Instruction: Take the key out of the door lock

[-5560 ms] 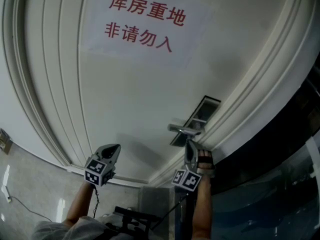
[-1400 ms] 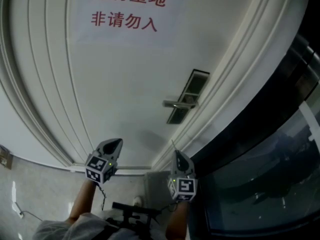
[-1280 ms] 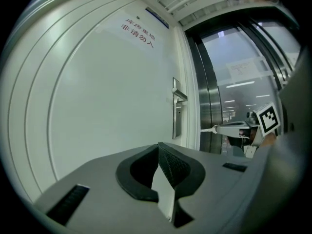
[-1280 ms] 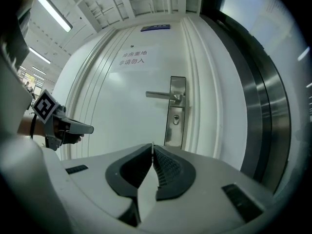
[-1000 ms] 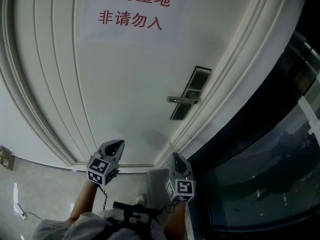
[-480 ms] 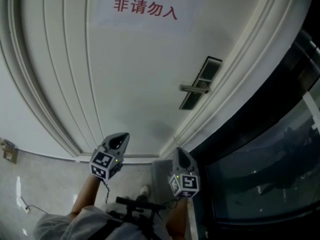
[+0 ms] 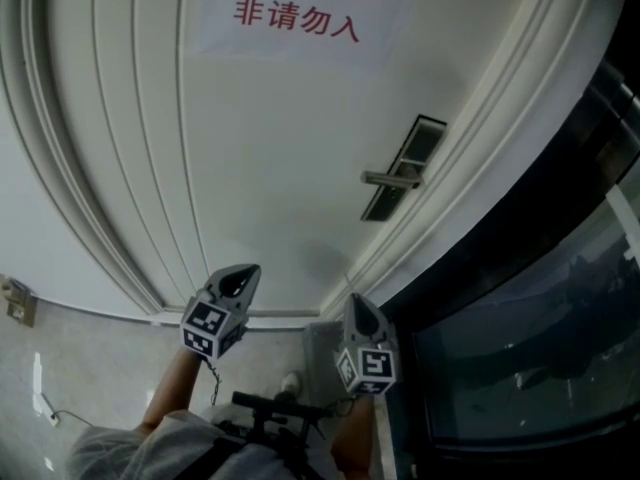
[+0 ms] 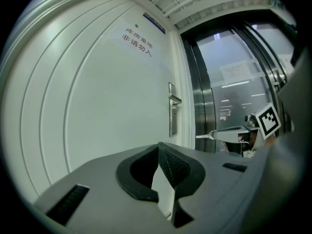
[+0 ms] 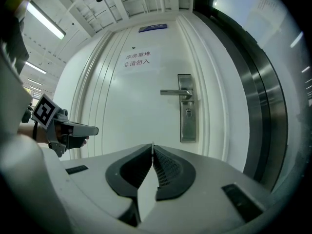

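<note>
Right gripper (image 9: 152,147) pinches key (image 8: 204,136) clear of door (image 7: 280,168), lock (image 9: 187,114) looks empty; left gripper (image 8: 158,146) closed on nothing, spare.

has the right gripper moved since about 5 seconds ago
Yes. The right gripper has pulled down and away from the door handle; earlier it sat just beneath it.

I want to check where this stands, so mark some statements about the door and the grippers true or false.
1. The right gripper touches the door handle. False: it hangs low, well apart from it.
2. The door bears a sign with red characters. True.
3. The left gripper is wide open. False: its jaws are together, nothing between them.
4. The keyhole sits below the door handle. True.
5. The right gripper is open. False: it is shut on a thin metal piece, apparently the key.
</note>
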Motion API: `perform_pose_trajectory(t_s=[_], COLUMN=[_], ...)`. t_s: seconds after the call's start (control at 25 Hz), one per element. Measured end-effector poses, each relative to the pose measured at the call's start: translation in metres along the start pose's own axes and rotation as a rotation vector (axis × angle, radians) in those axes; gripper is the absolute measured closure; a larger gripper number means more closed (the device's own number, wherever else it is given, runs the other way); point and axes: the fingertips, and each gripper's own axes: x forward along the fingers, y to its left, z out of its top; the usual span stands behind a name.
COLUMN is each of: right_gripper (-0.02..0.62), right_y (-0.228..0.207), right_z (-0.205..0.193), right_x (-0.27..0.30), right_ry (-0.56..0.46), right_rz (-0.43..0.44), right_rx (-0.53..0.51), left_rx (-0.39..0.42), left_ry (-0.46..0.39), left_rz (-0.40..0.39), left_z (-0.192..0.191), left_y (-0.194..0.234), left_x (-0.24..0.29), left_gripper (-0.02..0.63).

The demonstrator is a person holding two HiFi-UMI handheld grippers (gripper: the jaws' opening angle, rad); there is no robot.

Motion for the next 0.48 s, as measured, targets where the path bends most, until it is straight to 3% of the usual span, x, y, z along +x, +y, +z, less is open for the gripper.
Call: perform_pose_trajectory(t_s=[0.48], right_gripper=[0.577], right_y=[-0.0042], right_z=[-0.0029], right_x=[-0.0025], right_ry=[0.006], right_rz=[0.009], right_rx=[-0.003], left_rx=[0.002], left_ry=[0.005], left_rz=[-0.011], left_z=[-0.0025], left_y=[-0.0082], left_x=[0.0032], left_gripper=[0.598])
